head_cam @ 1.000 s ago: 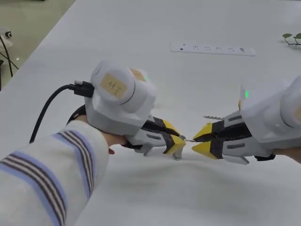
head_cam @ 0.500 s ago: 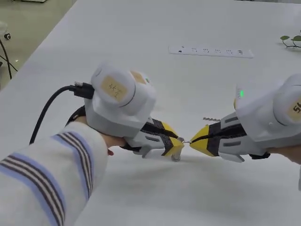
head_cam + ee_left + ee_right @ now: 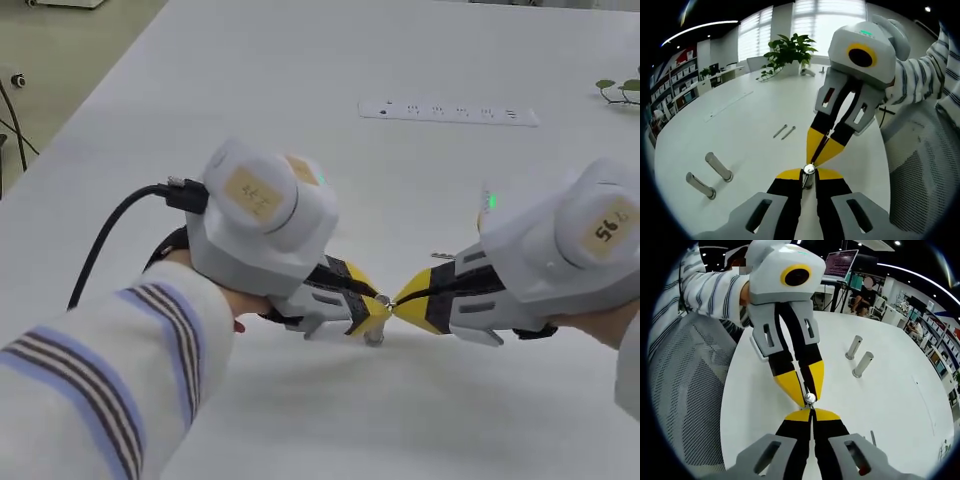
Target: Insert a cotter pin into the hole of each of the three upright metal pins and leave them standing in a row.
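Note:
My left gripper [image 3: 372, 312] [image 3: 809, 173] is shut on an upright metal pin [image 3: 809, 170] [image 3: 810, 399], whose foot [image 3: 374, 336] rests on the white table [image 3: 300, 90]. My right gripper [image 3: 401, 300] [image 3: 811, 413] faces it tip to tip, shut on a thin cotter pin whose end meets the head of the metal pin. The cotter pin itself is almost hidden between the yellow jaws. Two more metal pins [image 3: 718, 166] [image 3: 700, 185] stand side by side on the table, also visible as pins [image 3: 854, 347] [image 3: 863, 364]. Two loose cotter pins [image 3: 784, 131] lie behind the right gripper.
A white power strip [image 3: 448, 110] lies at the far side of the table. A potted plant [image 3: 790, 49] stands at the table's end, its leaves [image 3: 620, 84] at the right edge. A black cable [image 3: 110, 230] trails from the left gripper. A mesh chair [image 3: 920, 165] stands beside the table.
My right gripper has moved left until its tips almost touch the left gripper's, closing the gap where the cotter pin showed. The left gripper and its metal pin have stayed put.

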The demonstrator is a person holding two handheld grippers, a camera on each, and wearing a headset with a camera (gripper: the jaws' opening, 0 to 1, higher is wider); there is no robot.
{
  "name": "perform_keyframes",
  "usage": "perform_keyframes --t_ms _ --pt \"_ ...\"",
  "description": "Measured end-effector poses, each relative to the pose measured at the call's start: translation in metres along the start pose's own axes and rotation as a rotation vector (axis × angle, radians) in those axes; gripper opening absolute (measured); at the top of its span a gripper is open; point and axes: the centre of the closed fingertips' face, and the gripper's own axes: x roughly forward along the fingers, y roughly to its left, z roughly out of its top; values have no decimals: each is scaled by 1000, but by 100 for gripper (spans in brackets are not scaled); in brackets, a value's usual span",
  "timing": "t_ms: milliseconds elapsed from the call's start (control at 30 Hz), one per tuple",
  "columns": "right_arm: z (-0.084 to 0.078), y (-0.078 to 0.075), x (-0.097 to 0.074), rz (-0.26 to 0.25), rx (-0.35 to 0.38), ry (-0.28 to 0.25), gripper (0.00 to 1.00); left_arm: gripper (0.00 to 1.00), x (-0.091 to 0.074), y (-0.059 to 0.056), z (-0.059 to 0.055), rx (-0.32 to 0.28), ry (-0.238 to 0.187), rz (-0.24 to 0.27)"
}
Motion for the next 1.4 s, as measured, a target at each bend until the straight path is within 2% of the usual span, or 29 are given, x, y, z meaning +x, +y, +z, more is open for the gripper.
perform_keyframes --t_ms 133,233,367,467,600,667,733,833,1000,1100,1300,1400 --pt "0 -3 0 -28 13 -8 0 6 0 1 0 0 0 9" --pt "0 -4 -1 -42 21 -9 6 6 -3 2 1 1 -5 15" --pt "-4 -3 -3 -48 54 -12 8 18 -8 7 1 -3 -8 44" --pt "-4 0 -2 -46 107 -44 11 26 -16 9 1 -22 -26 66" --pt "-1 5 0 -35 162 -104 11 27 -26 5 2 -69 -63 62" --pt "1 6 2 -23 196 -141 11 34 -32 3 1 -87 -76 73" --pt "1 6 4 -21 212 -156 11 44 -40 4 2 -81 -94 106" --pt "1 5 7 -16 239 -182 11 55 -50 0 2 -110 -119 118" --pt "1 7 13 -1 266 -195 12 69 -65 -6 2 -149 -149 127" --pt "1 9 16 12 277 -202 13 78 -70 -8 -1 -134 -144 146" --pt "2 9 22 24 291 -210 13 93 -78 -11 1 -111 -162 170" --pt "0 8 25 31 295 -209 13 96 -80 -10 0 -112 -162 181"
